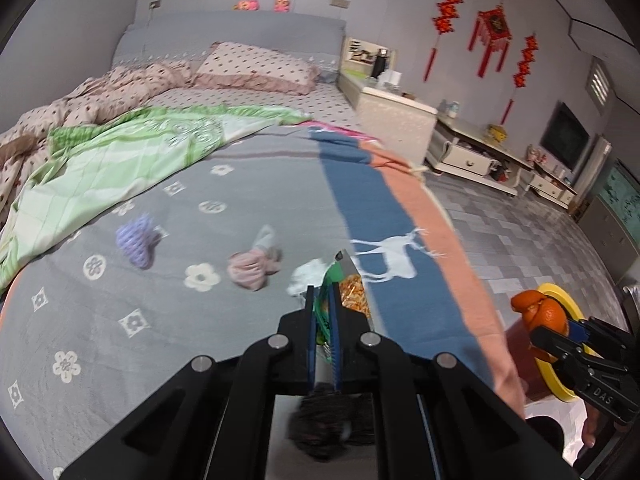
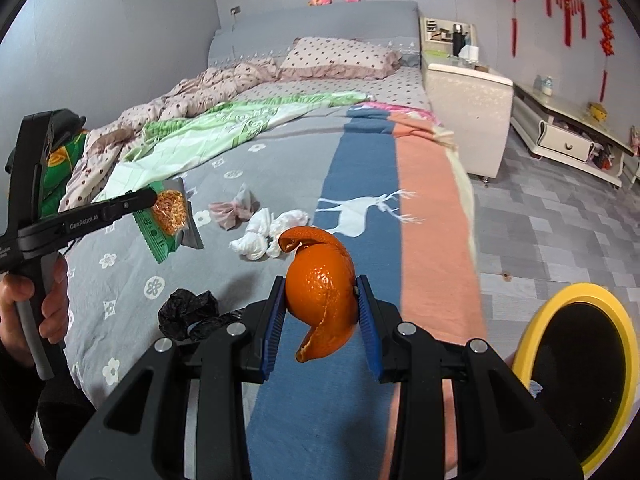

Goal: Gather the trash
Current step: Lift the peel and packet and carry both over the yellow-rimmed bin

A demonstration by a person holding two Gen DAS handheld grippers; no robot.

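Gray bed cover [image 2: 280, 152] with white flowers fills the room's big bed. Over it, the left gripper [image 1: 324, 312] is squeezed tight on a green snack wrapper [image 2: 170, 216]. The right gripper [image 2: 320, 312] pinches an orange peel [image 2: 320, 300] between its 2 blue pads, near a yellow bin [image 2: 536, 320] on the floor. White tissues [image 2: 268, 236], a pink wad [image 2: 228, 212] and a black bag [image 2: 186, 312] lie on the bed.

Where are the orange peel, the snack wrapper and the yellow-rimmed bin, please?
orange peel [image 2: 320, 292]: right wrist view, middle of its outer skin.
snack wrapper [image 2: 170, 216]: right wrist view, its clear window.
yellow-rimmed bin [image 2: 532, 324]: right wrist view, left side of the rim.
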